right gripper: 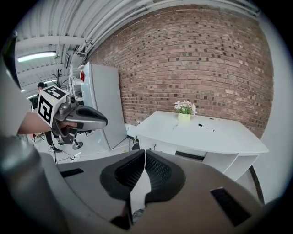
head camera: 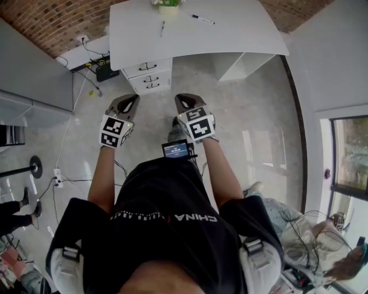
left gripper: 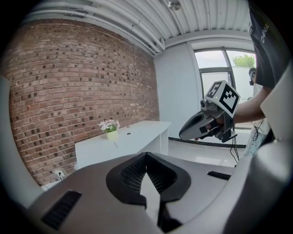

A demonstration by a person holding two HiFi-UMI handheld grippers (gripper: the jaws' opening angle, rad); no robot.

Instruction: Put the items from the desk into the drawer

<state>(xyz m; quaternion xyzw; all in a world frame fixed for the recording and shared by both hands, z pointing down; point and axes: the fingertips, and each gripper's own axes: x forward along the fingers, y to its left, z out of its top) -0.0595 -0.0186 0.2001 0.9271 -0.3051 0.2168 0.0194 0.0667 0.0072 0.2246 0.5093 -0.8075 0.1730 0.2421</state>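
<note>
The person stood on the floor, well short of the white table, with a gripper in each hand held out level with one another. The left gripper was clenched, its jaws meeting at the tips with nothing between them. The right gripper was clenched the same way and also held nothing. Both pointed toward the table and touched none of the things on it.

A marker lay on the table near its far edge, slanted, to the right of a small pot of flowers that stood at the far edge itself. A pen lay just in front of the pot, apart from the marker.

Under the table's left end sat three stacked drawers, each with a dark handle, all pushed in. The right end rested on a plain white panel. A brick wall ran behind the table, and cables trailed over the floor by the left end. A small screen hung at the person's waist between the forearms.
</note>
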